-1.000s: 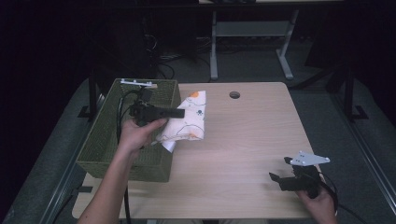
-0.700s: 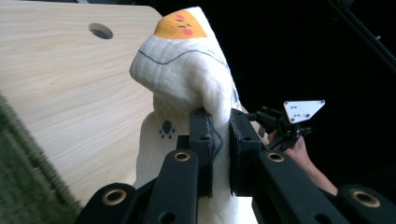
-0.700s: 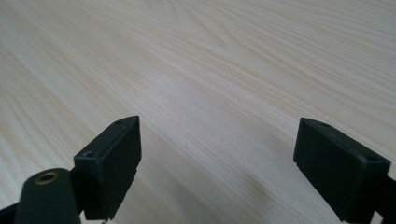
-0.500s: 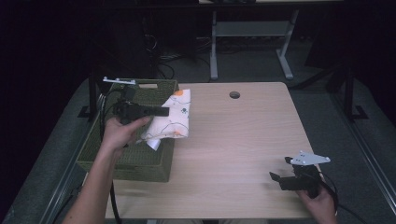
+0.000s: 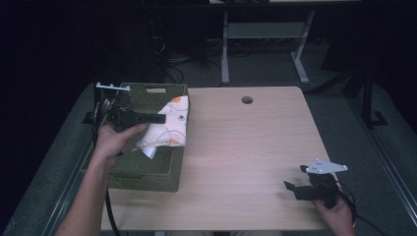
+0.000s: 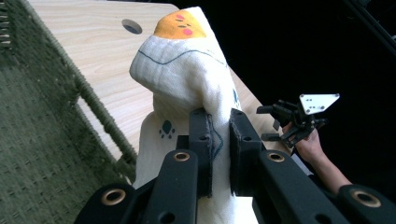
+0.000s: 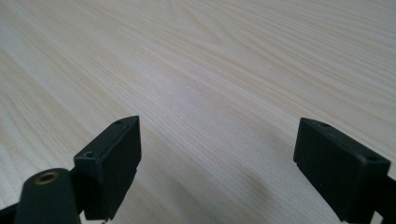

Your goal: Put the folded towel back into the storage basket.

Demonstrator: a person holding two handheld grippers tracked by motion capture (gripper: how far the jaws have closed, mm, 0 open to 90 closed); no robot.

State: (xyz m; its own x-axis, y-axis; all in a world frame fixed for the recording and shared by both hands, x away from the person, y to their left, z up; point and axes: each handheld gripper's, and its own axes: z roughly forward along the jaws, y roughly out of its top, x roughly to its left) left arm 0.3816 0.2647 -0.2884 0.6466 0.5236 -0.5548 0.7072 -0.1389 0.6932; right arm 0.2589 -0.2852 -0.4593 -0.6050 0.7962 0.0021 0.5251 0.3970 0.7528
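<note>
The left gripper (image 6: 218, 140) has its jaws pinched tight on a fold of the printed cloth (image 6: 182, 79), which bunches up between them and hangs down on either side; gripping a gathered fold in this way likely keeps the soft fabric from slipping while it is carried. In the high view the left gripper (image 5: 160, 118) holds the cloth (image 5: 167, 129) above the right rim of the green woven basket (image 5: 147, 169), which stands at the left edge of the table (image 5: 246, 162), so most of the cloth is over the basket's opening and its right edge overhangs the wood. This looks like the step of placing the cloth into the basket. The right gripper (image 5: 291, 189) rests low at the near right corner of the table, well apart from the work, probably parked out of the way. In its own view the right gripper (image 7: 217, 168) shows its jaws spread wide over bare wood with nothing between them.
</note>
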